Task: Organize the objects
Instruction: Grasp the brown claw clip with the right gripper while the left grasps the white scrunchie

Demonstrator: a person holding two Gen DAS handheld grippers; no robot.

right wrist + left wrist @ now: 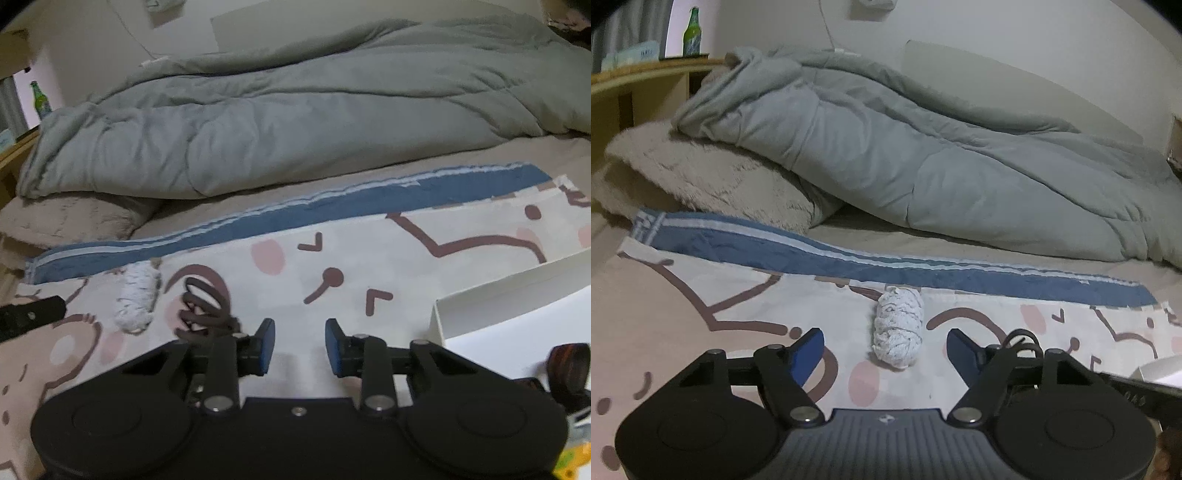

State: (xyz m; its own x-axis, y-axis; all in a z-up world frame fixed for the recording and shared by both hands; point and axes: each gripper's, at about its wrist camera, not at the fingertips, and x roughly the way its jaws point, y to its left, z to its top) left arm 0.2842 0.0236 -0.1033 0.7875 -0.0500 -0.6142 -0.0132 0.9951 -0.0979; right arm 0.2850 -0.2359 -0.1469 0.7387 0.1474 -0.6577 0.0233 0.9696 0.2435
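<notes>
Rope bundle (897, 326) lies on patterned cloth (738, 295) on bed, between my left gripper's (885, 350) spread jaws, untouched. My right gripper (300, 345) gapes, nothing inside, beside dark cord (203, 314) and white box (509, 295).

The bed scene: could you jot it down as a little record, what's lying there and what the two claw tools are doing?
Surface: patterned cloth with a blue border, spread on a bed
Bedding: grey duvet bunched behind; fluffy beige pillow
White rolled bundle: lying ahead of the left gripper, untouched
Brown coiled cord: beside the bundle
White box: open, at right
Left gripper: open, empty
Right gripper: narrow gap, nothing between its fingers
Background: green bottle on a shelf
</notes>
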